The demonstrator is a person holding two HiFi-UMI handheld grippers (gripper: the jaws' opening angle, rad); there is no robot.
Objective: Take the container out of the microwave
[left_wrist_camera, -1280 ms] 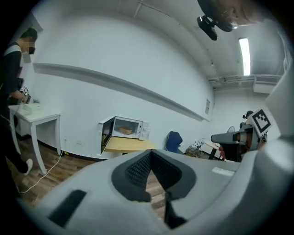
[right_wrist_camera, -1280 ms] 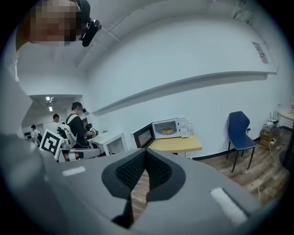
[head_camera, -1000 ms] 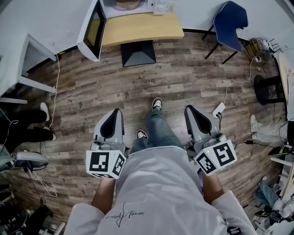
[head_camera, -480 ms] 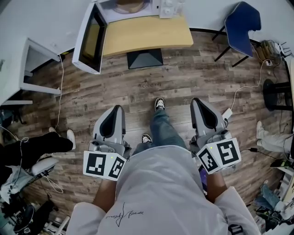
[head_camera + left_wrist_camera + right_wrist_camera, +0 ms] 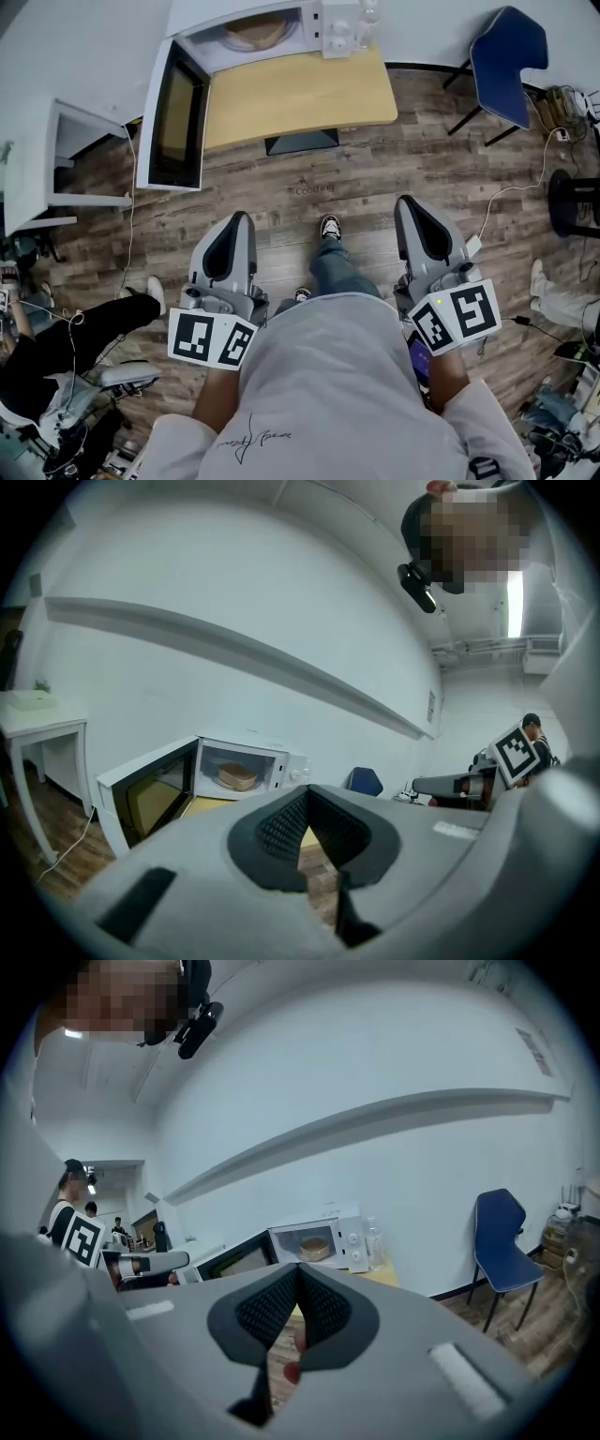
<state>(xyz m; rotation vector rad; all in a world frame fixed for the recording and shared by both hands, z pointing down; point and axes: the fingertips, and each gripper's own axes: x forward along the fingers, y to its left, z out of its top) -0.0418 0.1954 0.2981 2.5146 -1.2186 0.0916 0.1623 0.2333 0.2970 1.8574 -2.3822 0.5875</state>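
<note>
**Well short of the desk, both grippers pressed shut**

Plainly, I am holding the left gripper (image 5: 236,225) and the right gripper (image 5: 408,204) low in front of me. Each has its jaws pressed together on nothing, and I am standing well apart from the desk (image 5: 300,89). The container (image 5: 255,31) is sitting inside the microwave (image 5: 323,11), which is standing along the desk's far edge, and nothing is touching it.

The door (image 5: 173,117) is hanging wide open, past the desk's left edge. I am judging that the main hazard: the left gripper could clip it on the way in and jolt the microwave.

Going in with the jaws closed is the other risk, since they would shove the container toward the back of the cavity instead of taking it.

The bottles (image 5: 366,23) are standing just beside the microwave's right side, so a wide swing of the right gripper could topple them.
</note>
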